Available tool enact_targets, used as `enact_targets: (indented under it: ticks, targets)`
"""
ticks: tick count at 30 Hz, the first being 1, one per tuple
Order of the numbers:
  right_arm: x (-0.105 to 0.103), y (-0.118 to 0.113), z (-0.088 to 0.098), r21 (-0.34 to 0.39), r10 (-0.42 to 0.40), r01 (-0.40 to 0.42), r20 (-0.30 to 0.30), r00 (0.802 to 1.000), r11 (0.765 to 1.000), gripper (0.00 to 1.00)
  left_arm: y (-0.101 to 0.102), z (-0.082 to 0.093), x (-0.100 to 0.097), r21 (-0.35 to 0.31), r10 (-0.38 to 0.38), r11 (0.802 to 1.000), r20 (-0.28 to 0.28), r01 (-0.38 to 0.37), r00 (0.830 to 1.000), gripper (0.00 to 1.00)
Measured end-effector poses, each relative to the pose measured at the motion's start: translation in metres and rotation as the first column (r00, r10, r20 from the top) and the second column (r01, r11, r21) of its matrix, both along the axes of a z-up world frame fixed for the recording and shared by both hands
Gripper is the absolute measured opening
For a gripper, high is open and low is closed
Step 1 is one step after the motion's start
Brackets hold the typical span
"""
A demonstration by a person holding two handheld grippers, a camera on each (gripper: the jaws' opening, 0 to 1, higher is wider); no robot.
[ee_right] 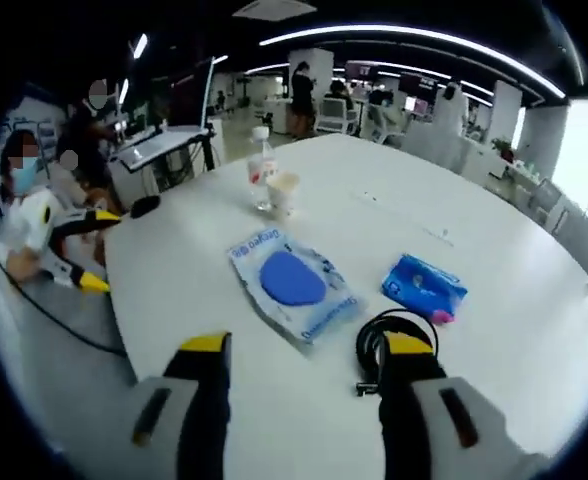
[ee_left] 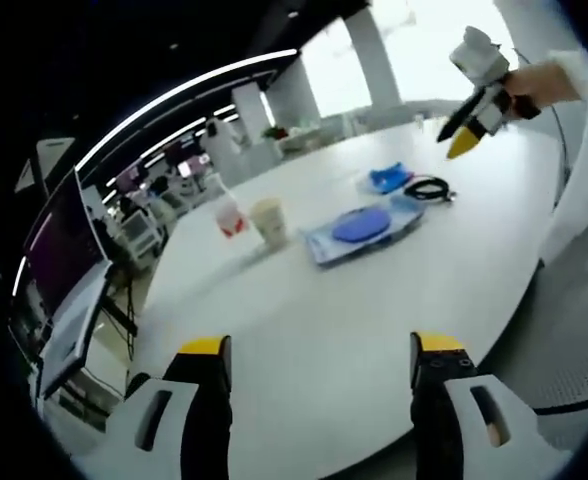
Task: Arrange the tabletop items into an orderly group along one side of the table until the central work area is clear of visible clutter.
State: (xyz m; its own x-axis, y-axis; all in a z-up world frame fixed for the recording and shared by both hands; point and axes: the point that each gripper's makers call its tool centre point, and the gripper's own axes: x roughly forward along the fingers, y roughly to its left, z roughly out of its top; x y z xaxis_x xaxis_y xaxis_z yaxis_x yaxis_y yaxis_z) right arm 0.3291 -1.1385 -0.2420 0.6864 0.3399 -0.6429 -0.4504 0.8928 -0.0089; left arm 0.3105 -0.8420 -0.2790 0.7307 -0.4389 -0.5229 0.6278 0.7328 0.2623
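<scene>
On the white round table (ee_left: 304, 330) stand a clear bottle with a red label (ee_left: 229, 215) and a paper cup (ee_left: 269, 220). A flat blue packet (ee_left: 364, 228), a small blue pack (ee_left: 389, 178) and a coiled black cable (ee_left: 429, 188) lie further right. My left gripper (ee_left: 321, 350) is open over the near table edge, holding nothing. A hand holds my right gripper (ee_left: 456, 140) above the cable. In the right gripper view my right gripper (ee_right: 306, 345) is open, just short of the packet (ee_right: 294, 285) and cable (ee_right: 389, 335). Beyond are the pack (ee_right: 424, 287), bottle (ee_right: 261, 170) and cup (ee_right: 283, 192). The left gripper (ee_right: 99, 249) is off the table's left edge.
A small black object (ee_right: 146, 206) lies at the table's left edge. A laptop on a stand (ee_right: 159, 145) and a seated person (ee_right: 19, 170) are beside the table. A monitor (ee_left: 59, 250) stands left of it. Desks and chairs fill the office behind.
</scene>
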Motion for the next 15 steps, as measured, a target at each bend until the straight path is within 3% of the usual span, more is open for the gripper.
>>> enact_targets:
  ticks: [6,11,13,15]
  targets:
    - [-0.029,-0.014,0.008,0.061,-0.094,0.092,0.033,0.995,0.994,0.58,-0.003,0.002,-0.002,-0.017,-0.005,1.0,-0.005,0.005,1.0,0.68]
    - [-0.053,-0.02,0.003,0.068,-0.148,0.145,0.041,0.988,0.987,0.58,-0.005,0.001,-0.005,-0.03,-0.013,0.999,-0.029,0.013,0.999,0.67]
    - [-0.06,-0.017,0.002,0.125,-0.18,0.174,0.039,0.983,0.977,0.58,-0.007,0.001,-0.006,-0.031,-0.022,0.999,-0.03,0.021,0.999,0.67]
    - [-0.066,-0.016,-0.001,0.136,-0.188,0.182,0.037,0.981,0.974,0.58,-0.007,0.002,-0.006,-0.037,-0.026,0.999,-0.029,0.024,0.999,0.67]
